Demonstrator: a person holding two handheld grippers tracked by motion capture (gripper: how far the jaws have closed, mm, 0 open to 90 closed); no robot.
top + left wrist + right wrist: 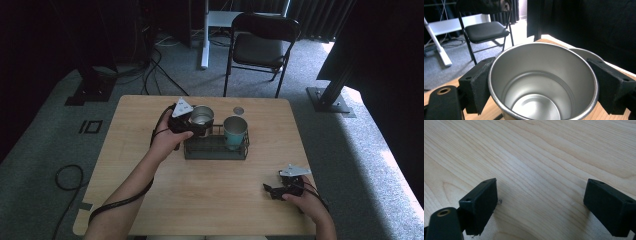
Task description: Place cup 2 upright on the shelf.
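Grey carpet, a black folding chair [262, 42] beyond, and a light wood table [150, 200] lit from the right.

Near the table's middle stands a dark wire rack [215, 149]. A teal cup [234, 132] sits upright in its right half. A small round lid or disc [238, 110] lies on the table behind the rack, apart from it.

Left gripper [192, 122]: jaws clamped on a steel cup [202, 120], one pad on each side of the wall, just below the rim. The left gripper view looks straight down into the cup [541, 85]: empty, mouth up, roughly level. It is held at the rack's left rear corner, beside the teal cup. Whether its base already rests in the rack cannot be told from here. Judgement: the side grip keeps the mouth up and the base free, which suits lowering it into the vacant left slot.

Right gripper [274, 190]: jaws spread wide, nothing between them. The right gripper view has only bare wood grain [536, 170] between the pads. It lies low at the near right edge, well apart from the rack. Judgement: parked there to stay out of the left arm's way.

Risk: the cup's base could catch a rack wire if it tilts.
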